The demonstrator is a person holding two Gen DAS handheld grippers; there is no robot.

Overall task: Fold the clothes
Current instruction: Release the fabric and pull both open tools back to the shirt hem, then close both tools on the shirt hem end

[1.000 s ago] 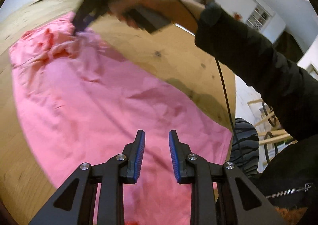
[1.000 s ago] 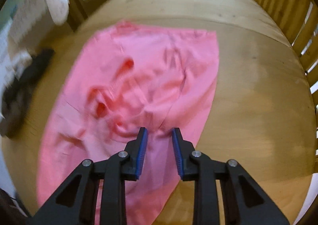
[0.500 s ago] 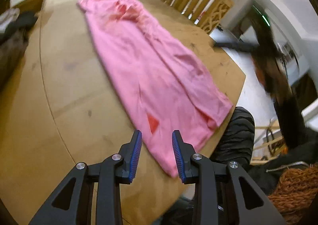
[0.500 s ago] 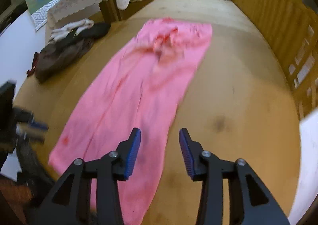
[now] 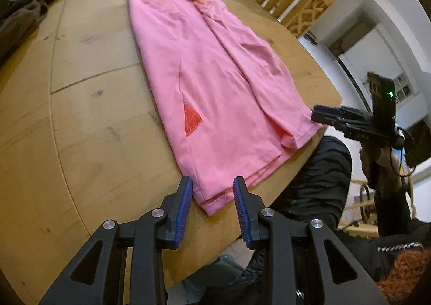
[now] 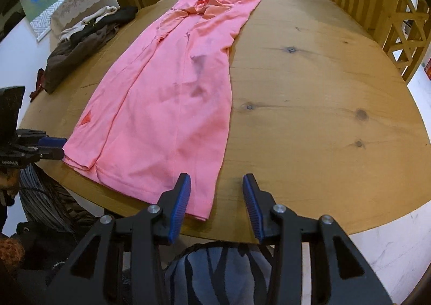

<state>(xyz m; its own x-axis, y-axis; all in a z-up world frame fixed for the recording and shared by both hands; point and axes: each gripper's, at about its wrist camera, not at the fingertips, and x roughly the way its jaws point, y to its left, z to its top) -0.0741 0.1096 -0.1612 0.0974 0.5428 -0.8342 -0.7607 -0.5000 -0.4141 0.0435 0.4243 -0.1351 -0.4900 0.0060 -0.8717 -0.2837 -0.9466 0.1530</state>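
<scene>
Grippers poised at the near hem of a long-folded pink garment

The left gripper (image 5: 212, 191), jaws opening and empty, hovers over the near left corner; the right gripper (image 6: 216, 187), parted and empty, hangs beside the near right corner. The pink garment (image 5: 204, 62) lies lengthwise on the wooden table (image 6: 309, 89), sides folded in; crosswise folds remain. A second ago both grippers were over its middle and far end.

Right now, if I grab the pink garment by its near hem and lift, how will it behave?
The pink garment lies flat with soft creases, so it will likely drape and sag. It looks thin, probably light. Its layers at the near hem may separate if only one is pinched.
</scene>
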